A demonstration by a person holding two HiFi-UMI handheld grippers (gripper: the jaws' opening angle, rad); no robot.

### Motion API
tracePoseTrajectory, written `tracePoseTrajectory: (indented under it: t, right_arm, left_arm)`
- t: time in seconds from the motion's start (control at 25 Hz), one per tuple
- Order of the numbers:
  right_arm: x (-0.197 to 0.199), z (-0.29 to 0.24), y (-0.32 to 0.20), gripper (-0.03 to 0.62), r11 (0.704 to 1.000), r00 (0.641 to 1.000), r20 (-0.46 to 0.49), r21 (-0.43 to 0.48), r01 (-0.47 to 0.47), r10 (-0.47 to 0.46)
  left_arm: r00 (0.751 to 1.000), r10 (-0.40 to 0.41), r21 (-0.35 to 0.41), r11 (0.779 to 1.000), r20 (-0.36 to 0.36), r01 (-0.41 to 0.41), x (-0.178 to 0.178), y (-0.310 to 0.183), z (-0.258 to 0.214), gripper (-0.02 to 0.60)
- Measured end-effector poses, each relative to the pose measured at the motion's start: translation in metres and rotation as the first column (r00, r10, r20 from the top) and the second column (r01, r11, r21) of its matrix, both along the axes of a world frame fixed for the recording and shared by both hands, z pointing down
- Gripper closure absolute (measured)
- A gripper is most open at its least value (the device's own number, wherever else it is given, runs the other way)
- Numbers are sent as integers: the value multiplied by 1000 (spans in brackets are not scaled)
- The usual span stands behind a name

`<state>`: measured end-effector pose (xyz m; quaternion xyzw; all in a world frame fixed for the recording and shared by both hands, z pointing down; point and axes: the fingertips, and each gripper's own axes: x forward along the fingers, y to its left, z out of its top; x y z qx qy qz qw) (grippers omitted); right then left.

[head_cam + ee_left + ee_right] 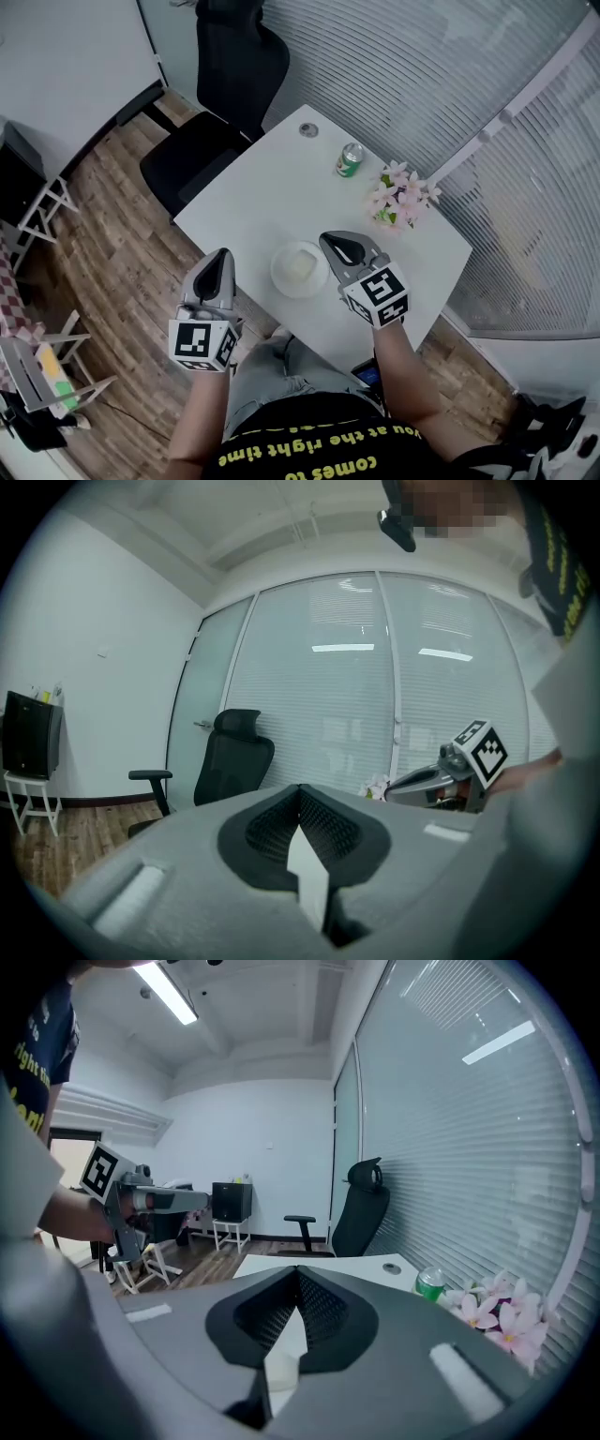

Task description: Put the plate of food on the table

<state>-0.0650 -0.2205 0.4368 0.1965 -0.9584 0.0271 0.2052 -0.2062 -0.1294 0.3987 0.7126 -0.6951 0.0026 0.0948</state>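
A white plate (pixel 300 269) carrying a pale piece of food rests on the white table (pixel 262 202), close to its near edge. My left gripper (pixel 223 255) hangs over the table's near-left edge, to the left of the plate and apart from it. Its jaws are shut and empty in the left gripper view (pixel 300 791). Just right of the plate and above it, my right gripper (pixel 330 240) is also shut with nothing in it (pixel 298 1274). Neither gripper view shows the plate.
A green can (pixel 350 159) and pink flowers (pixel 401 199) stand at the table's far right side. A black office chair (pixel 220 103) is at the far end. Glass walls with blinds (pixel 450 84) run behind. A white rack (pixel 42 211) stands on the wooden floor, left.
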Motion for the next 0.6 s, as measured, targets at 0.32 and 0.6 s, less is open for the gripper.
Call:
tracePoseTrajectory:
  t: [0.32,0.6]
  right_arm:
    - [36,-31,-7,586,993,995,27,61,-103,101]
    - [77,-56,-16,586,971,969,107,68,-230,222]
  left_arm:
    - [997,68,33,997,26,-69,18,-18,-19,581]
    - [990,138,51,989,38,-140,36,-36,-29,581]
